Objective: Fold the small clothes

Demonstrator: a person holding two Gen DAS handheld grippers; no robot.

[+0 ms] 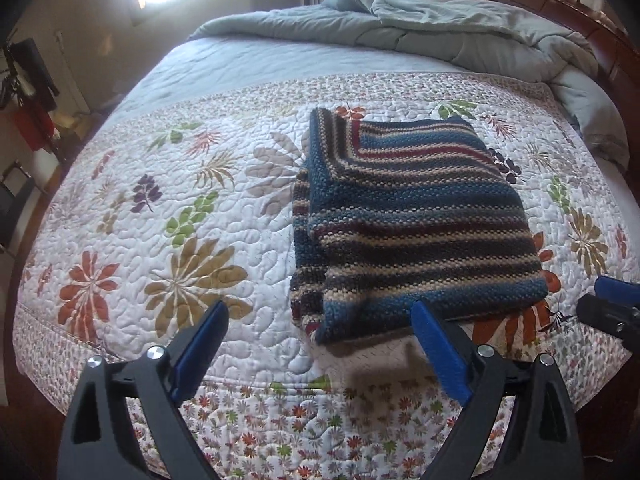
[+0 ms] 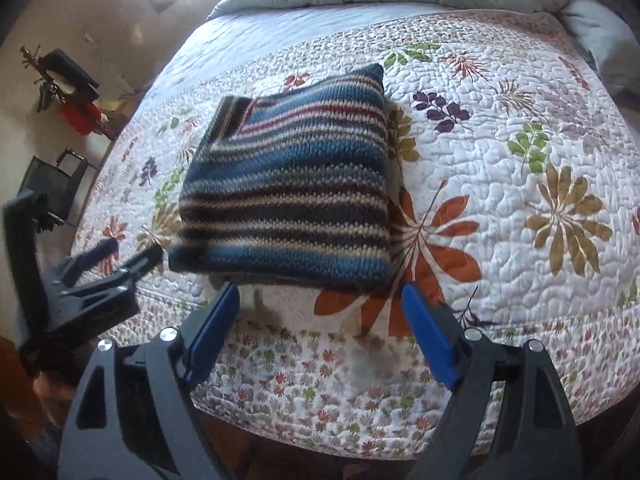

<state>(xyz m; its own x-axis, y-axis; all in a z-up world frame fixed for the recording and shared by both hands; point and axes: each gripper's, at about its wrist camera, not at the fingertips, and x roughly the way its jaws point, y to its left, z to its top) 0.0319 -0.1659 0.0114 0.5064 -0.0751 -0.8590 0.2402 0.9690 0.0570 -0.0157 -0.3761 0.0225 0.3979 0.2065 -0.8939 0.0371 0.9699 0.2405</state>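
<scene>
Sweater, striped knit, lies folded on floral quilt of the bed, near its front edge. Left gripper and right gripper hover just short of it, jaws spread wide, holding nothing.

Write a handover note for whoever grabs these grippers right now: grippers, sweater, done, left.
Left gripper: open, empty, short of the sweater's near edge.
Right gripper: open, empty, also just short of that edge.
Sweater: folded into a rectangle, flat on the quilt, untouched by either gripper. Lower layers stick out on its left side.
Done: the folds look complete.
Left: probably tidy the sticking-out layers; no other garment is in view.
</scene>
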